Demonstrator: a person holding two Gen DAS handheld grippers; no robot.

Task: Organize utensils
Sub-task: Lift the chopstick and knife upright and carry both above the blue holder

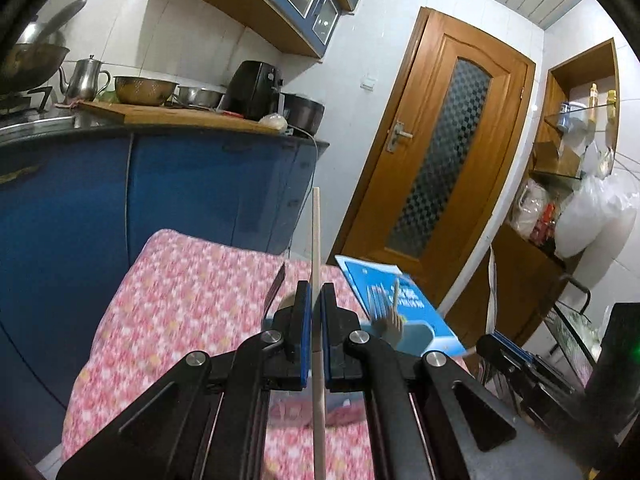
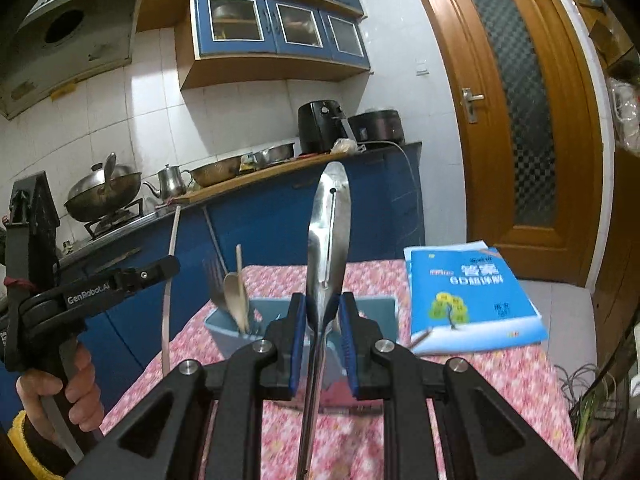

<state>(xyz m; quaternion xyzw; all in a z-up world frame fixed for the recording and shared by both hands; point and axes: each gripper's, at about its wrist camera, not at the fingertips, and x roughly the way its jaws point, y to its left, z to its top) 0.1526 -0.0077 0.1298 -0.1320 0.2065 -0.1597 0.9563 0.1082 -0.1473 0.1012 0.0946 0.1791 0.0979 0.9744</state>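
A pale wooden chopstick [image 1: 316, 280] stands nearly upright, clamped mid-length. A steel slotted utensil [image 2: 328, 232] rises upright. A blue holder [image 2: 224, 330] with fork [image 2: 214, 284] and spoon [image 2: 236, 300] sits mid-worktop [image 2: 280, 432]

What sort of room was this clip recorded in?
A home kitchen, most likely: a wok on a gas stove, a metal kettle and bowls on the counter, and blue wall cabinets above white tiles.

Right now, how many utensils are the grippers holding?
2. A wooden chopstick is pinched in the left gripper. A shiny metal utensil is clamped in the right gripper. More utensils stand in the blue holder, partly hidden.
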